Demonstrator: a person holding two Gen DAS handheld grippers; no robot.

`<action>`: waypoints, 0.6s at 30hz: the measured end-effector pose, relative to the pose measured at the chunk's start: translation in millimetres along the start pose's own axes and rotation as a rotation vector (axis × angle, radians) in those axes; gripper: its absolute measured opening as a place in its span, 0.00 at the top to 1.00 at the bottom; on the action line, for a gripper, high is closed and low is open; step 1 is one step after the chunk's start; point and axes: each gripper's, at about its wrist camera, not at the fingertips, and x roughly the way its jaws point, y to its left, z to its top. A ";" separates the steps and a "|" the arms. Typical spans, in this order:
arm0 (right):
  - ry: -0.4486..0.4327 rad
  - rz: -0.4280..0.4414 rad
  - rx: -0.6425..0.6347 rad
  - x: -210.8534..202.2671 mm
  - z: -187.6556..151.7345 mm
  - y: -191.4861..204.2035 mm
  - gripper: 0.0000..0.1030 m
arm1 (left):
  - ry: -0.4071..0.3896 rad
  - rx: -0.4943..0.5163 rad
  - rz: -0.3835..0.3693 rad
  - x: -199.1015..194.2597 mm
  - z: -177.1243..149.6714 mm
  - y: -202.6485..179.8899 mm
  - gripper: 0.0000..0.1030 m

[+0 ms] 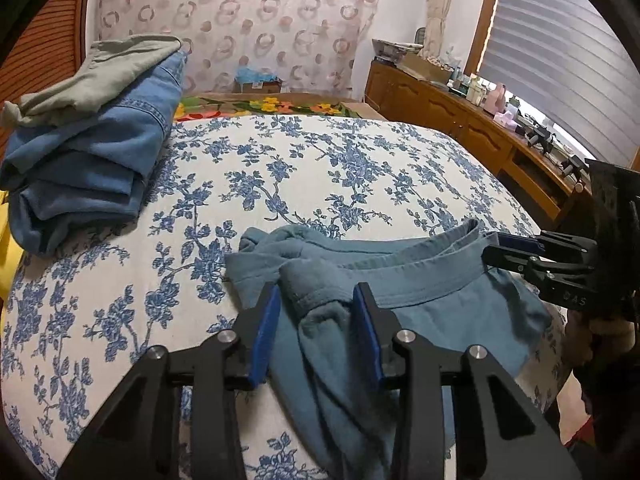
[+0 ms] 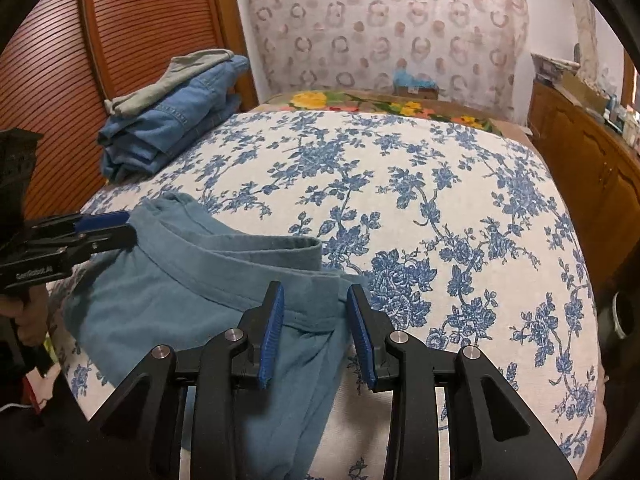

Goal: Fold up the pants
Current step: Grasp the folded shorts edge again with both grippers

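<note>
My left gripper [image 1: 316, 300] and right gripper [image 2: 316, 296] hold a pair of blue-grey pants [image 1: 420, 308] by the waistband [image 1: 424, 264] at the near edge of a bed [image 1: 360, 168] covered in a white spread printed with blue flowers. The left jaws are clamped on a bunched end of the waistband, with cloth filling the gap between the blue pads. The right jaws are clamped on the band's other end. The band runs across between them, and the rest of the pants hangs over the bed's edge below my jaws. At the far left corner of the bed lies a pile of folded jeans [image 1: 88, 168] with a grey-green garment [image 1: 100, 76] on top, well apart from the pants. A wooden dresser [image 1: 460, 116] crowded with small items stands along the right wall.
</note>
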 end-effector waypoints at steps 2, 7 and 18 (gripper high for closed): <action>0.005 0.004 0.008 0.9 -0.1 -2.1 0.70 | 0.005 0.008 0.004 3.8 -0.5 -1.1 0.67; -0.001 -0.007 0.020 -1.0 0.8 -6.4 0.70 | 0.014 0.018 0.014 8.3 -1.3 -2.5 0.67; -0.020 0.048 -0.019 -5.4 3.4 1.2 0.90 | -0.090 0.009 -0.022 -19.1 1.3 -2.4 0.88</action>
